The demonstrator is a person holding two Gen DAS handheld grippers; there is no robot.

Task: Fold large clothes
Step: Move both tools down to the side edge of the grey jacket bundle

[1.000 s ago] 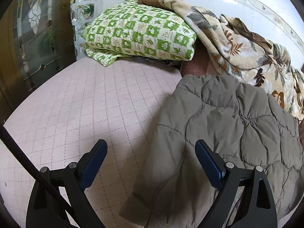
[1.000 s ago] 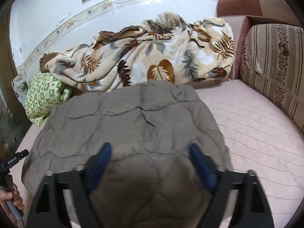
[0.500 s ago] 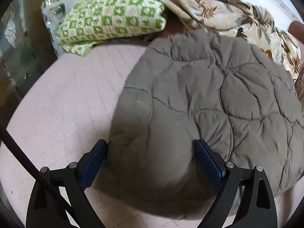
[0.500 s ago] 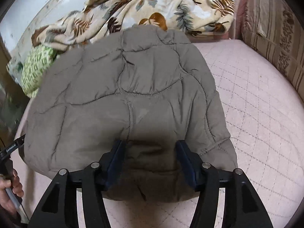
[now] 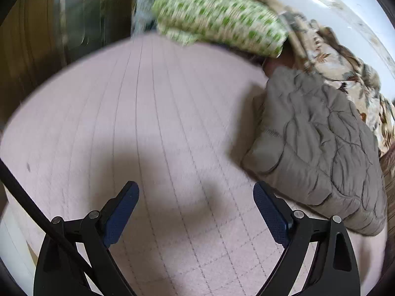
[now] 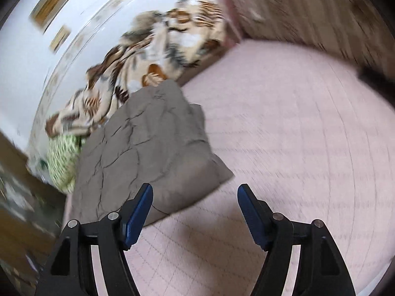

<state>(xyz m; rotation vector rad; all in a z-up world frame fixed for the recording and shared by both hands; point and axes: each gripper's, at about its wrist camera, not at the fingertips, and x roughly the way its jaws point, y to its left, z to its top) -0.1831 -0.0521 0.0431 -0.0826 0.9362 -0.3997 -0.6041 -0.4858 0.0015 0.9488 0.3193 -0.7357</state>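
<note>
A grey-brown quilted jacket (image 5: 318, 143) lies folded into a compact bundle on the pink quilted bed cover (image 5: 148, 128). It also shows in the right wrist view (image 6: 148, 148). My left gripper (image 5: 196, 212) is open and empty, above bare cover to the left of the jacket. My right gripper (image 6: 195, 212) is open and empty, just in front of the jacket's near right corner, its left finger (image 6: 138, 209) over the jacket's edge. Both views are motion-blurred.
A green-and-white checked pillow (image 5: 219, 17) and a leaf-print blanket (image 6: 153, 56) lie behind the jacket along the white wall. A striped sofa back (image 6: 308, 12) stands at the right. A dark wooden cabinet (image 5: 49, 37) is at the left.
Both grippers have pulled back and away from the jacket, the left swinging left and the right swinging right. The right gripper has opened wider. The jacket now lies folded on the cover.
</note>
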